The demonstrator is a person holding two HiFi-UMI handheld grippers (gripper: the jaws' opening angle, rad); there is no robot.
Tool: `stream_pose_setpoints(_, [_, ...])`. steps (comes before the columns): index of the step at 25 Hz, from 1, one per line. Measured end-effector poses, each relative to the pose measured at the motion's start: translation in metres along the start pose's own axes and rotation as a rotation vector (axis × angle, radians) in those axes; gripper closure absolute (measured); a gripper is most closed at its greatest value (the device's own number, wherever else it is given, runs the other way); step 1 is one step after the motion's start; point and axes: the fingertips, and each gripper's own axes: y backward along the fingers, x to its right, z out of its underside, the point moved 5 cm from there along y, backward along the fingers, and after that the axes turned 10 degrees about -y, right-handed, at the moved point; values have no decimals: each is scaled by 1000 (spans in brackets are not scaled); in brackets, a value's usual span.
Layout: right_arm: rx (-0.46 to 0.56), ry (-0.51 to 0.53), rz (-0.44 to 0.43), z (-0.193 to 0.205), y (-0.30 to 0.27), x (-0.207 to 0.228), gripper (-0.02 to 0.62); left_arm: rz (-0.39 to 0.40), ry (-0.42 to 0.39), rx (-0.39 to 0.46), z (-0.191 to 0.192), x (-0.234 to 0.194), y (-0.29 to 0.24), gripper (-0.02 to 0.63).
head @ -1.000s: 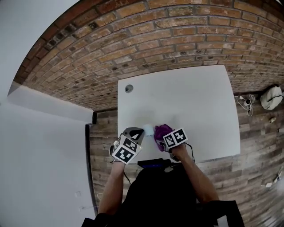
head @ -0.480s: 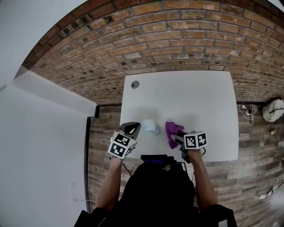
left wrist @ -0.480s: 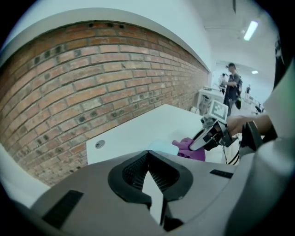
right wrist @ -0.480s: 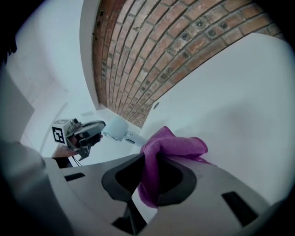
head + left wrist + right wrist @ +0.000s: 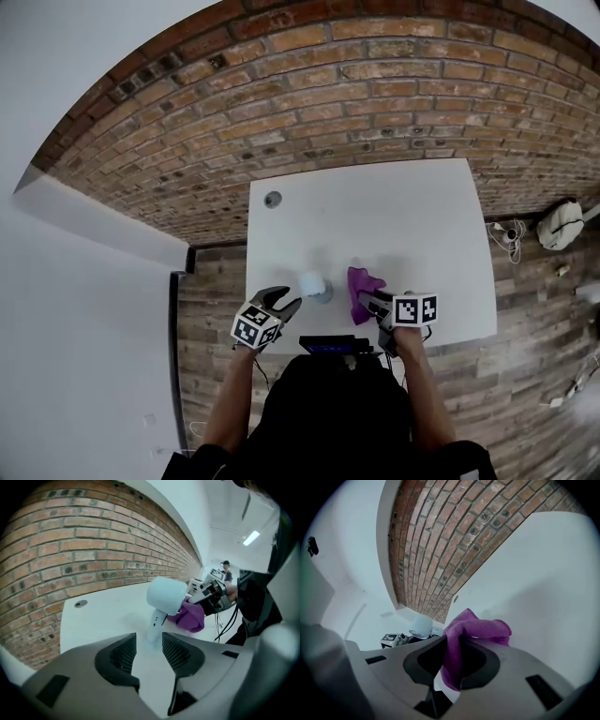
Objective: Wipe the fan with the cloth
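Observation:
A small pale fan [image 5: 315, 284] stands upright on the white table [image 5: 403, 216], its round head [image 5: 166, 595] on a short stem. My left gripper [image 5: 290, 304] is just short of it at the table's near edge. Its jaws have just been opening and stand open with nothing between them; the fan's stem rises beyond the tips [image 5: 149, 651]. To the fan's right my right gripper [image 5: 373, 300] is shut on a purple cloth [image 5: 461, 634], which hangs out of the jaws [image 5: 452, 660] and droops over the table [image 5: 362, 284], apart from the fan.
A round cable hole [image 5: 273, 199] sits at the table's far left corner. A brick wall [image 5: 309, 103] runs behind the table. On the wooden floor to the right lie a white bag [image 5: 561, 225] and cables [image 5: 511, 232].
The right gripper carried the cloth away from the fan to the right. The left gripper let go of the fan, opened and drew back toward the near edge.

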Motion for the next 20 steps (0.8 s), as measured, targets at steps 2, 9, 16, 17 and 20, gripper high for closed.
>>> stream_pose_setpoints(2, [9, -8, 27, 2, 0, -2, 532, 47, -106, 0, -2, 0, -25, 426])
stream_pose_setpoints(9, [52, -21, 141, 14, 9, -11, 532, 216, -328, 56, -15, 6, -90, 414])
stream_pose_setpoints(16, [232, 126, 186, -16, 39, -66, 532, 662, 906, 858, -74, -51, -25, 449])
stream_pose_setpoints(17, [270, 187, 172, -25, 38, -87, 532, 743, 1034, 982, -85, -58, -9, 448])
stream_pose_setpoints(20, [360, 417, 71, -48, 24, -173, 532, 897, 1127, 1188, -112, -70, 30, 448])
